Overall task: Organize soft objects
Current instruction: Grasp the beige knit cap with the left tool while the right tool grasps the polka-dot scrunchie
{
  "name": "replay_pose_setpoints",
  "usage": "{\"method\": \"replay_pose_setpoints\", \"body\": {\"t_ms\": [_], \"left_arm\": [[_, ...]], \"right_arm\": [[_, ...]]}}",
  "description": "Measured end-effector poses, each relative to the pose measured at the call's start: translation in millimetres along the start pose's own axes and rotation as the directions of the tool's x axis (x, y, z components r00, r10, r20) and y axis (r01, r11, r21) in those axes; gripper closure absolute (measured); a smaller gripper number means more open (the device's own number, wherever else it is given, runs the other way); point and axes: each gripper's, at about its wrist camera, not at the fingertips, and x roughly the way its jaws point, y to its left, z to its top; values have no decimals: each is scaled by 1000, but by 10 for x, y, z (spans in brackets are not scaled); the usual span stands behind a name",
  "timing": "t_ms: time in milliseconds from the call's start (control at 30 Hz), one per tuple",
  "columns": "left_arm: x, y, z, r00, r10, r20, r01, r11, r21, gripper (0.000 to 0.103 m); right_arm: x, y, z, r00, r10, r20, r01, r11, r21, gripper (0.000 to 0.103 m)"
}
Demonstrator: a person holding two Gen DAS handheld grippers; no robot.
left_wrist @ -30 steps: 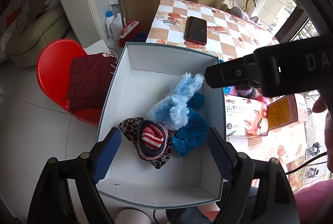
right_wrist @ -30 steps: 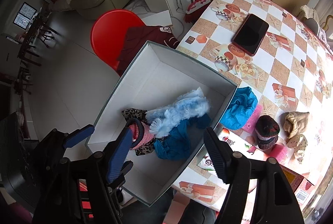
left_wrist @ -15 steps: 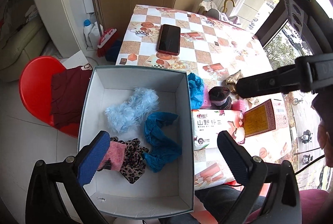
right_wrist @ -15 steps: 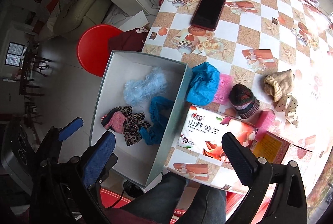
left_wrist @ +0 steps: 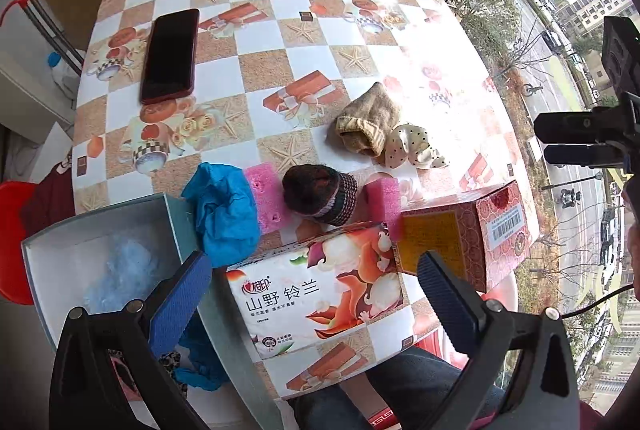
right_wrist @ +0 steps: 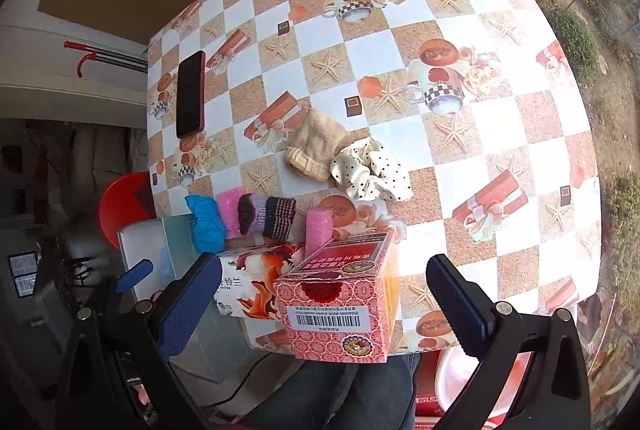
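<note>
Hovering over the checkered desk (left_wrist: 280, 42), left gripper (left_wrist: 316, 294) and right gripper (right_wrist: 320, 294) fingers just spread wide, empty, dark knitted hat (left_wrist: 320, 196) between pink sponges, blue cloth (left_wrist: 224, 210) beside grey box (left_wrist: 100, 226)

Home, likely a living or dining room: patterned tablecloth (right_wrist: 460, 158), phone (left_wrist: 170, 56), tissue box (left_wrist: 320, 302), red stool (right_wrist: 120, 206), mop handle (right_wrist: 104, 56); possibly a sofa (right_wrist: 96, 158), blurred.

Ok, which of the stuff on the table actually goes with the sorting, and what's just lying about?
For the job: blue cloth, two pink sponges, dark knit cuff, tan sock, polka-dot scrunchie, white box already holding soft items.

Just lying about: phone, tissue pack, red carton.
</note>
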Motion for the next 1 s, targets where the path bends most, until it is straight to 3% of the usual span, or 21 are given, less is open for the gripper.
{"method": "replay_pose_setpoints", "body": {"t_ms": [233, 400, 533, 600, 733, 867, 1000], "left_arm": [[658, -202, 395, 985, 71, -156, -55, 993, 105, 3], [1037, -272, 519, 960, 150, -235, -107, 977, 186, 3], [1239, -258, 582, 940, 196, -281, -138, 967, 212, 7], [1243, -248, 630, 940, 204, -274, -149, 967, 207, 7], [1164, -287, 766, 950, 206, -233, -159, 966, 203, 7], [1195, -454, 938, 955, 209, -211, -157, 958, 239, 7], [1319, -642, 1036, 953, 218, -209, -153, 945, 289, 7]], "right_arm": [[590, -383, 299, 993, -5, -118, 4, 1000, -7, 0], [1062, -449, 553, 977, 5, -212, -14, 999, -41, 0], [1413, -466, 715, 962, -21, -272, 1, 997, -75, 0], [1549, -459, 763, 956, -44, -289, 17, 995, -96, 0], [1667, -529, 797, 953, -158, -258, 124, 982, -142, 0], [1546, -876, 789, 959, -188, -211, 177, 982, -73, 0], [1288, -1426, 792, 945, -287, -155, 294, 955, 24, 0]]}}
